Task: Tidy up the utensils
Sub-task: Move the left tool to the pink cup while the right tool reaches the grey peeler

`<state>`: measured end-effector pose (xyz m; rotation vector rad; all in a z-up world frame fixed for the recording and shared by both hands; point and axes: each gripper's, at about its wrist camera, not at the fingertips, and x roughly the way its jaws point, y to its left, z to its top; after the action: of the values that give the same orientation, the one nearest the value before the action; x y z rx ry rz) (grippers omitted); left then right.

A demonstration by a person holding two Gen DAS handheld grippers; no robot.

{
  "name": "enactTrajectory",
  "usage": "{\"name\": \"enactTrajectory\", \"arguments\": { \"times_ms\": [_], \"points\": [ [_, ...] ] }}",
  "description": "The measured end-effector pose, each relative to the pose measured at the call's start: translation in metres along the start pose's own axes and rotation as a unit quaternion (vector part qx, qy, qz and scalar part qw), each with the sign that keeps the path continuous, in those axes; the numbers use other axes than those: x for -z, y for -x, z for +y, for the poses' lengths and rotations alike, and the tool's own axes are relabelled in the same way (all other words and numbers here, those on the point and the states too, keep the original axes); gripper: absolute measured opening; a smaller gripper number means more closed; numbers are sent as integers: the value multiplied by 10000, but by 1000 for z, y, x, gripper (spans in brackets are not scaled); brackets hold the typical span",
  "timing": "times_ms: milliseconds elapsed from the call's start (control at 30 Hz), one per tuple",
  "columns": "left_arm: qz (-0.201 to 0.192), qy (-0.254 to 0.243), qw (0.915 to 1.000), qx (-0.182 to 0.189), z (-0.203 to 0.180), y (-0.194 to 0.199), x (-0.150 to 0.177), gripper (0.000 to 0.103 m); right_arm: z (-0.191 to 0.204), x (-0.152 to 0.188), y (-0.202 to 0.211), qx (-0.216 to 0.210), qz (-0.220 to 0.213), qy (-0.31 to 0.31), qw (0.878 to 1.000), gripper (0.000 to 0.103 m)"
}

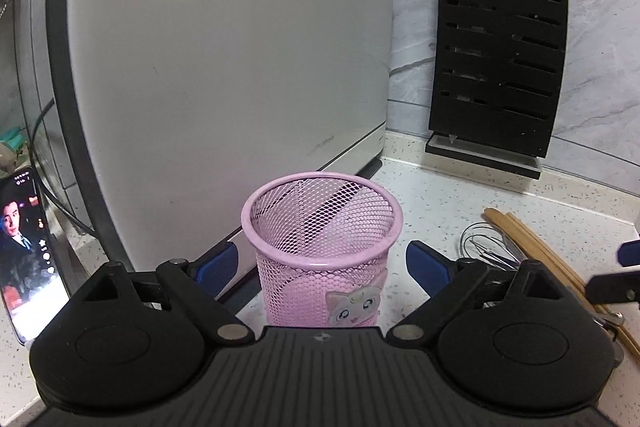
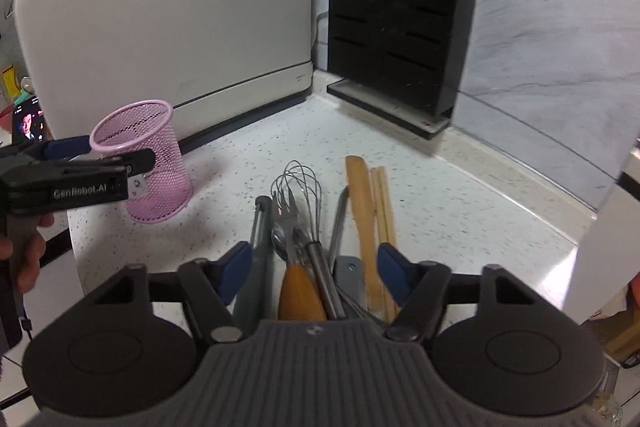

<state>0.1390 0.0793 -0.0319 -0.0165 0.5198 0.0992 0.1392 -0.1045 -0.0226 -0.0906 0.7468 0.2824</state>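
Bare counter [image 2: 248, 163] between pink mesh cup [image 2: 148, 163] and utensil pile [image 2: 316, 227], knife block [image 2: 396, 11] walling the corner

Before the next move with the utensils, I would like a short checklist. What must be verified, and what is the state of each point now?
1. Pink mesh cup stands upright on the counter: ok.
2. Cup is empty, ready to receive utensils: ok.
3. Left gripper has its jaws on both sides of the cup, pads not pressing: ok, open.
4. Right gripper is over the utensil pile, jaws around several handles at once, none clamped: not ok for picking a single item.
5. Which utensil the right gripper will take: cannot tell.
6. Path from pile to cup is free on the counter: ok.
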Motion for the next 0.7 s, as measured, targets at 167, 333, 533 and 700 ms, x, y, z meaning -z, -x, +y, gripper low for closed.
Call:
{"name": "enactTrajectory", "arguments": {
  "times_ms": [167, 333, 533, 700],
  "points": [
    [114, -53, 9999, 23, -1, -10, -4, 96, -4, -18, -24, -223, 365, -50, 9991, 41],
    [148, -33, 9999, 60, -1, -16, -7, 92, -4, -30, -37, -301, 478, 7, 9984, 34],
    [192, -48, 9996, 176, -1, -17, -9, 91, 7, -30, -47, -815, 733, 9, 9940, 14],
    [305, -251, 9978, 533, -5, -8, -7, 91, 20, -31, -60, -1051, 1244, -94, 9866, 14]
  ]
}}
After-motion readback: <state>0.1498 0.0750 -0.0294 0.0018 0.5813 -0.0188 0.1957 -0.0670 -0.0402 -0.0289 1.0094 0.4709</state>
